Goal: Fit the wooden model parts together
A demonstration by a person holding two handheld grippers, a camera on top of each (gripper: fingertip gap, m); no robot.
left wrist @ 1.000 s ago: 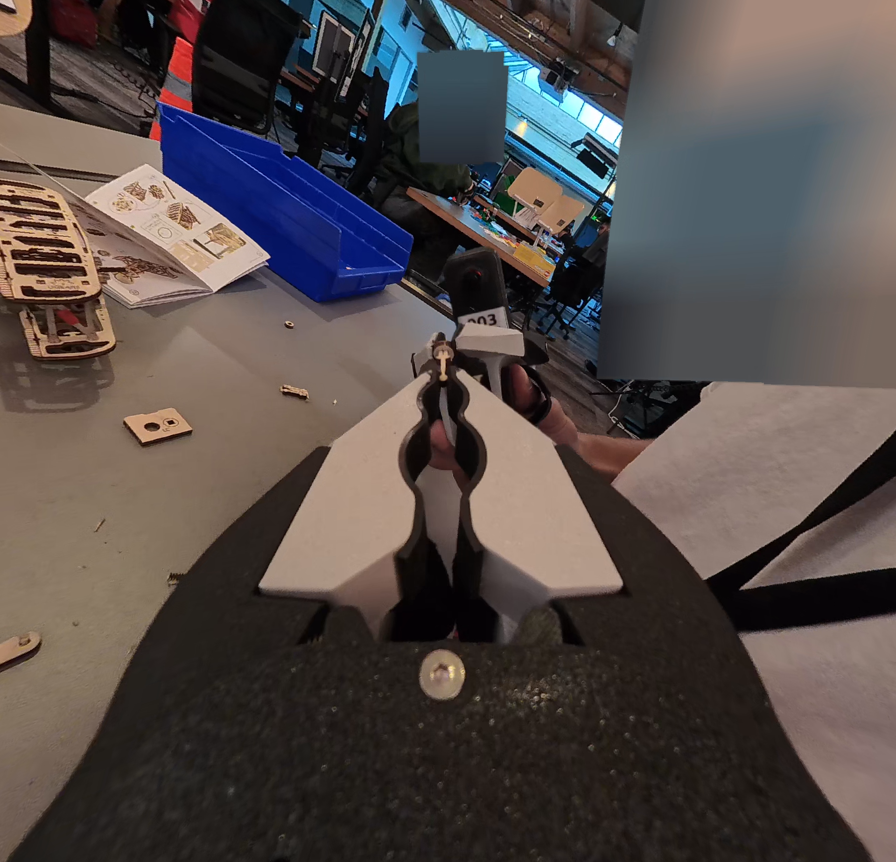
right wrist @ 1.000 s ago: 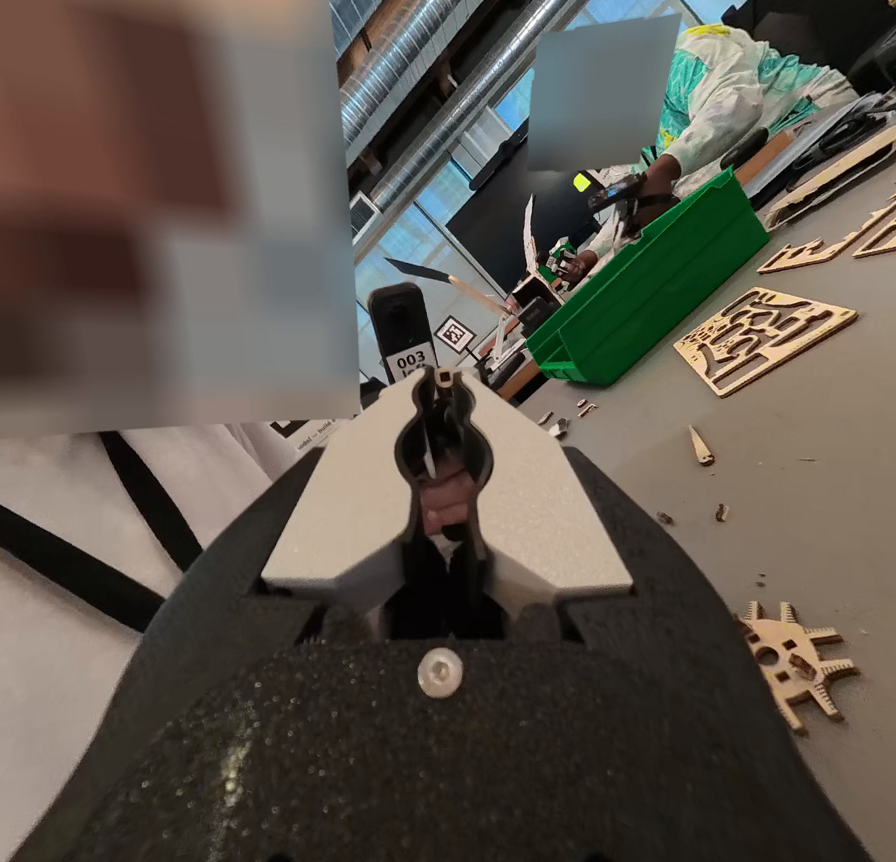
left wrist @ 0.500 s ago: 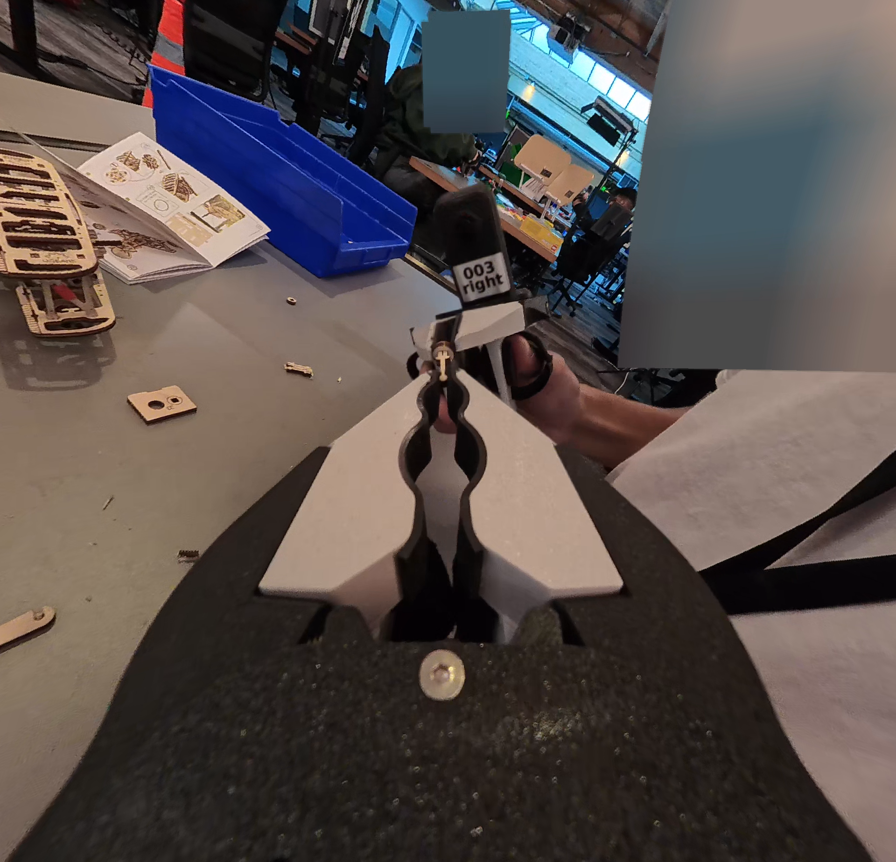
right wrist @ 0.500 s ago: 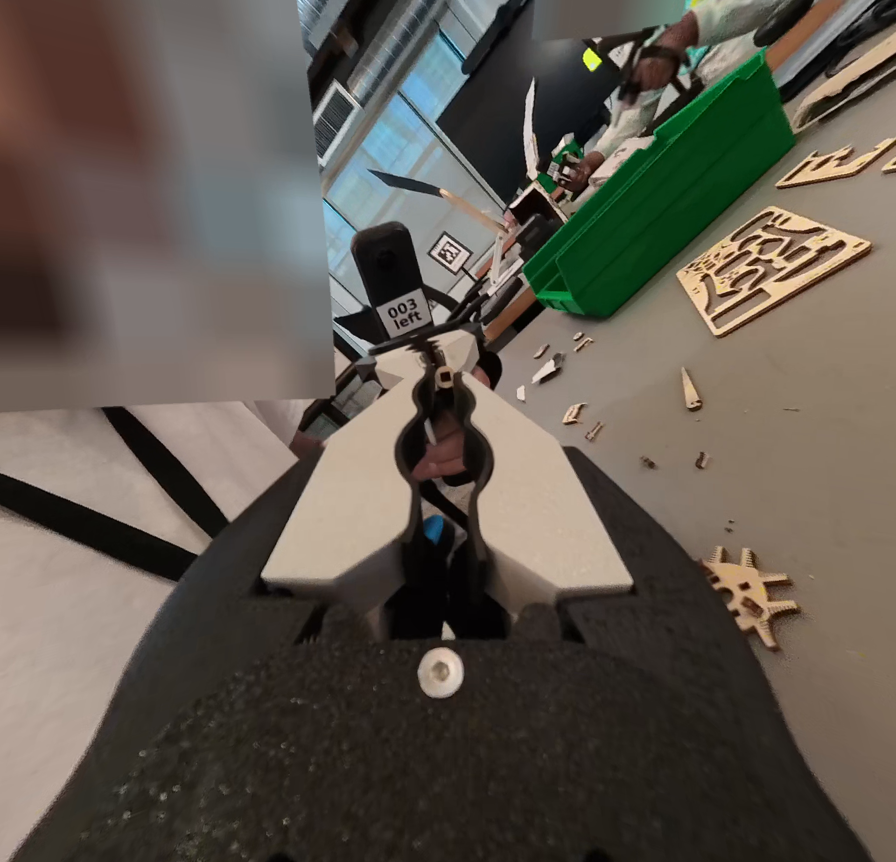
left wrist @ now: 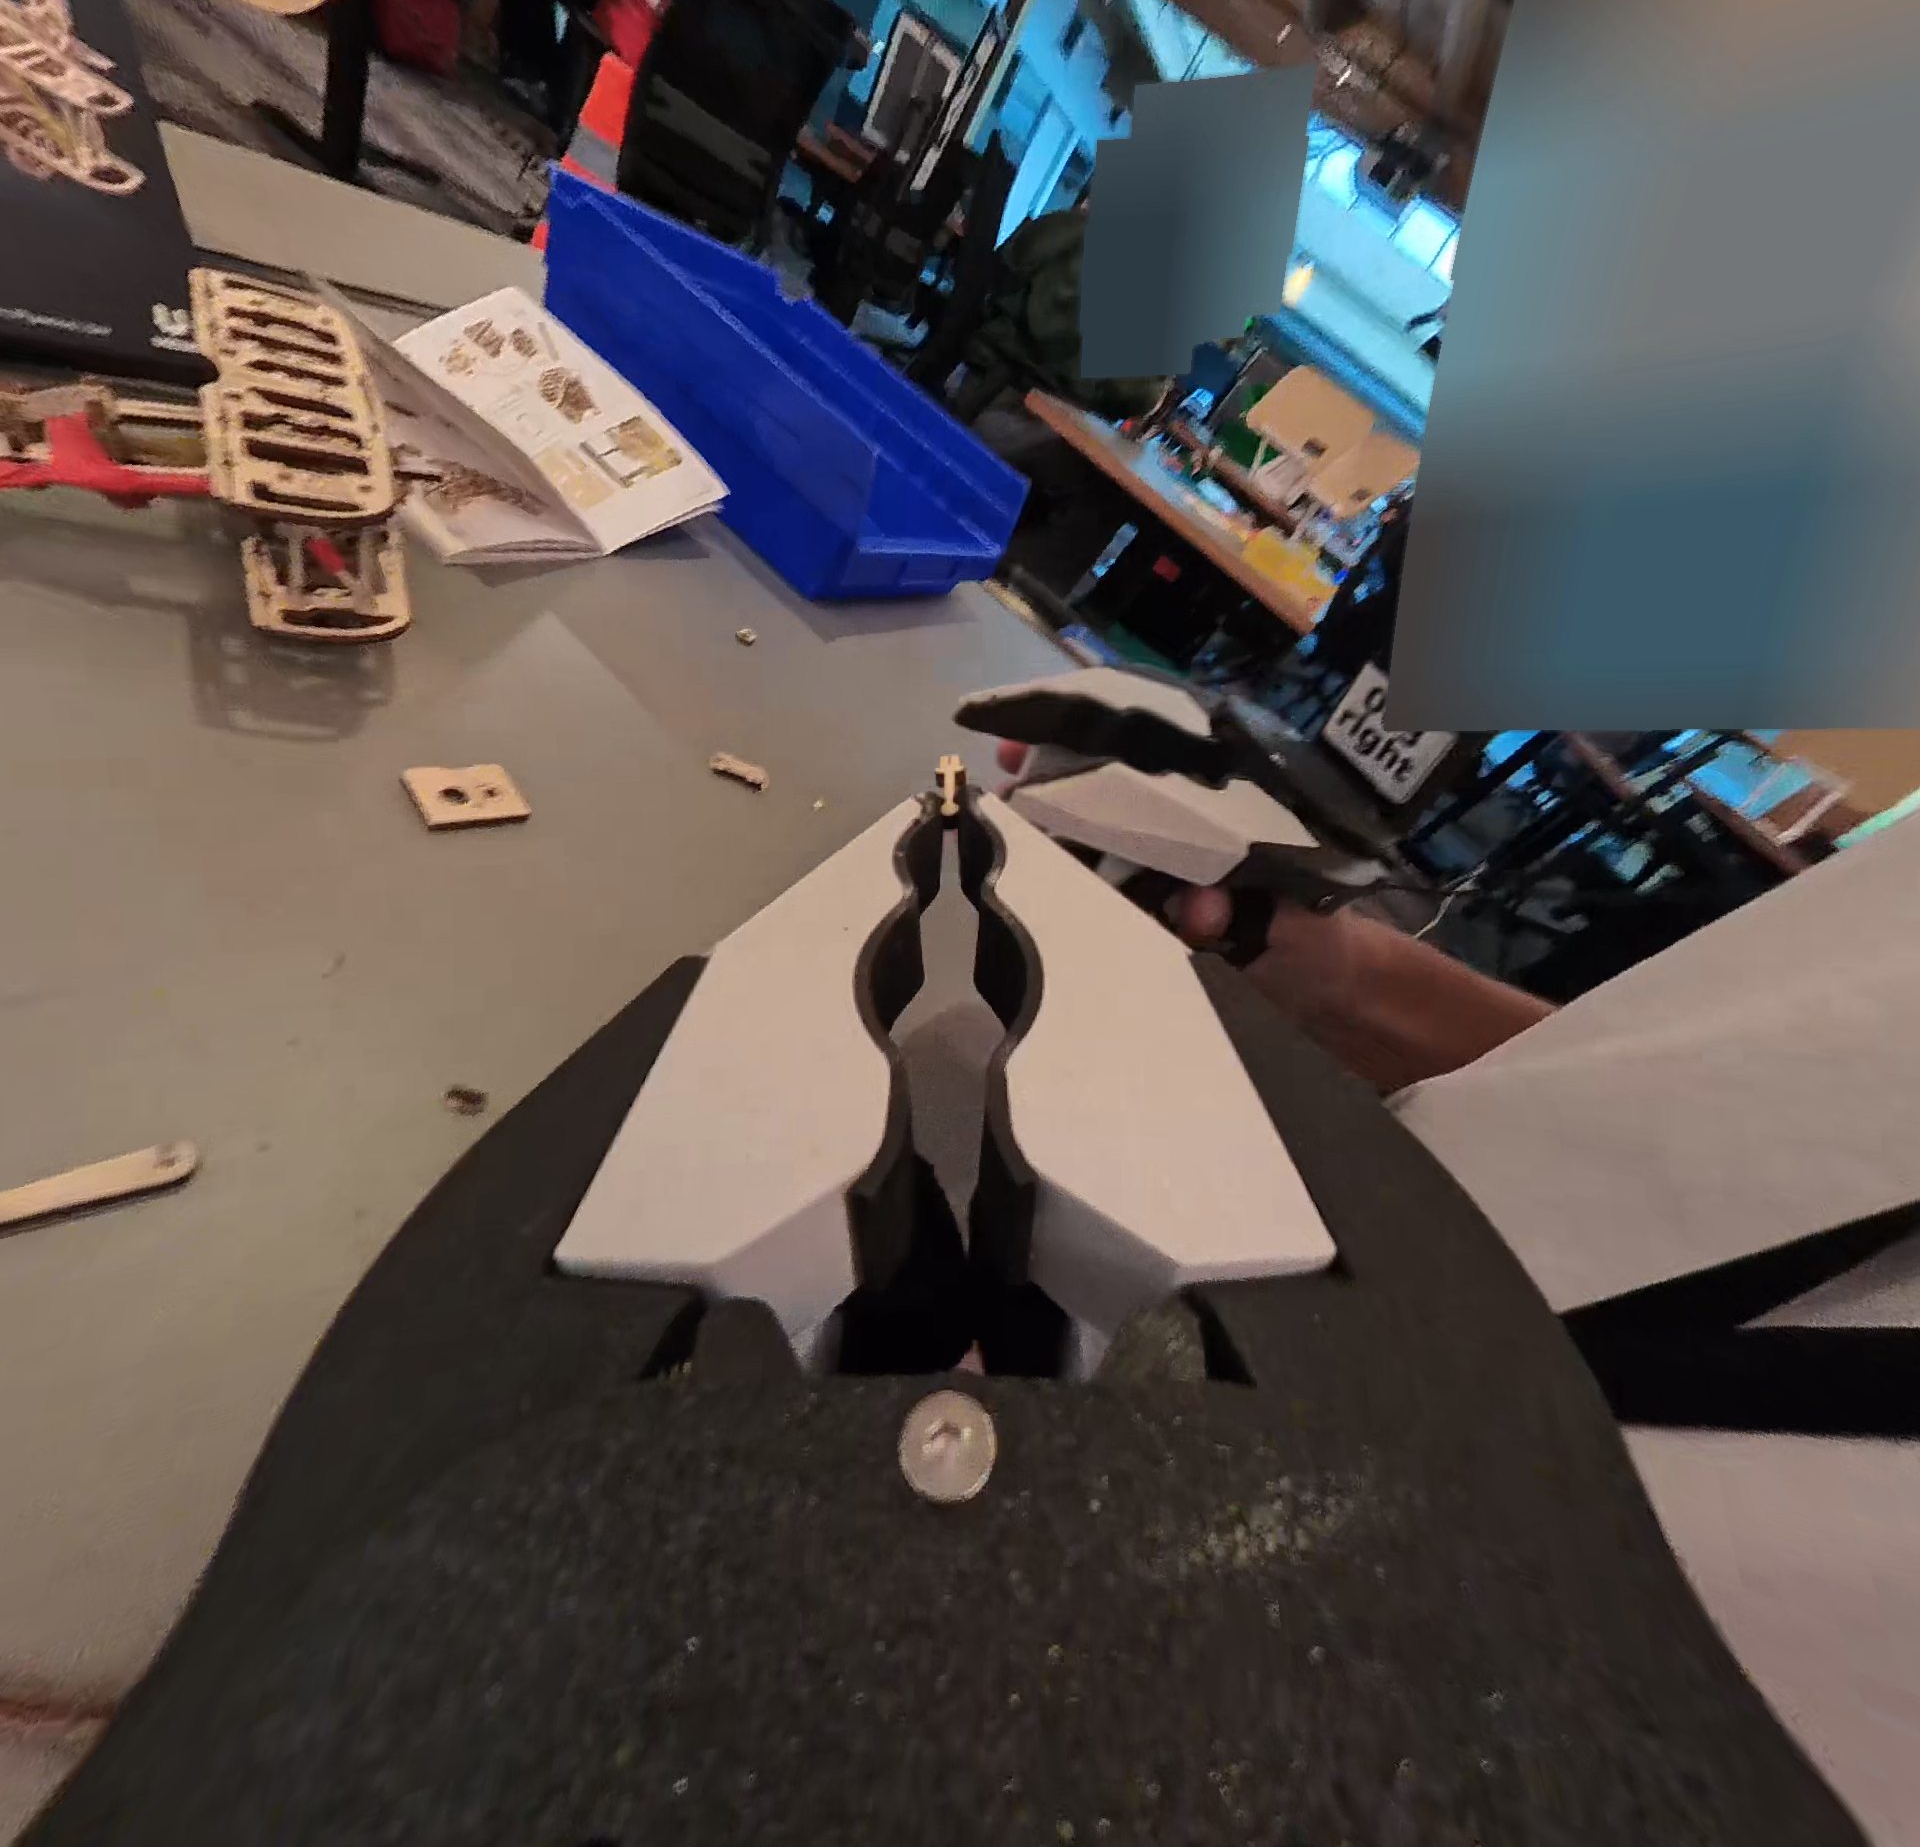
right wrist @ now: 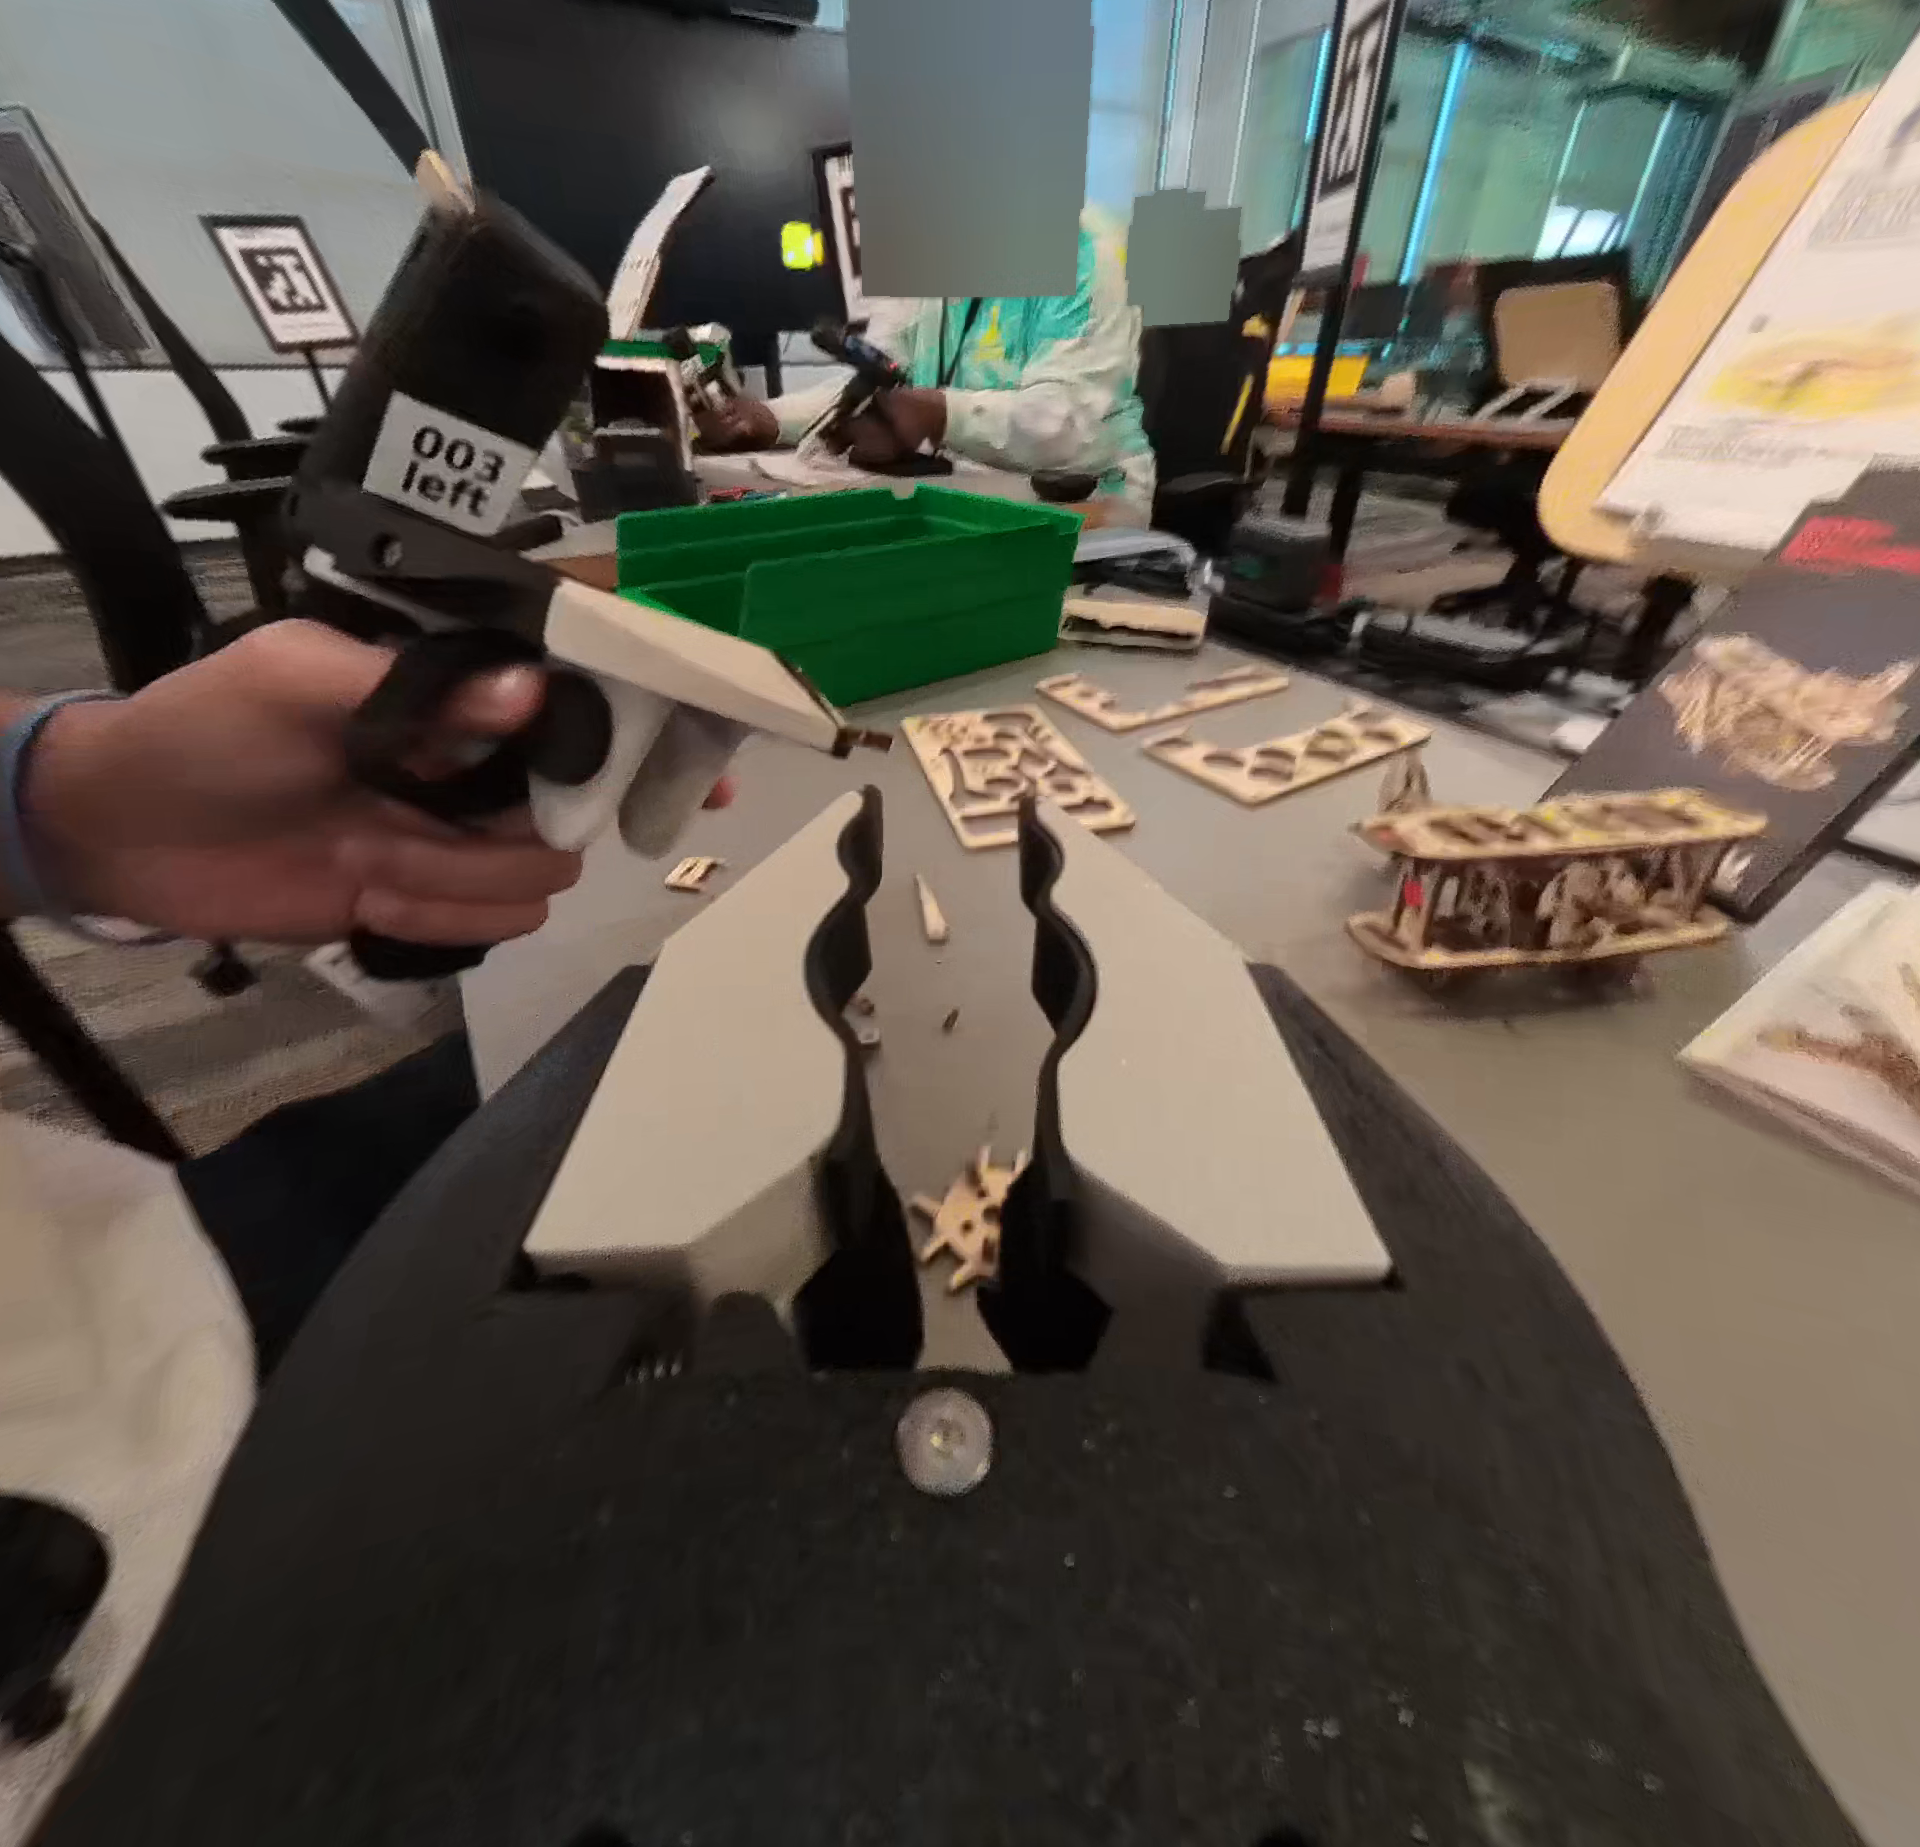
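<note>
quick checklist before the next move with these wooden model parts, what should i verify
1. Left claw shut on the small wooden peg: ok, the peg's tip sticks out past the fingertips.
2. Right claw free to take a part: ok, open, nothing between its fingers.
3. Claws apart: ok, a gap shows in the right wrist view.
4. Next part within reach: ok, wooden gear lies on the table under the right claw.
5. Which part the peg fits: cannot tell.
6. Assembled biplane model out of the way: ok, off to the right.
</note>
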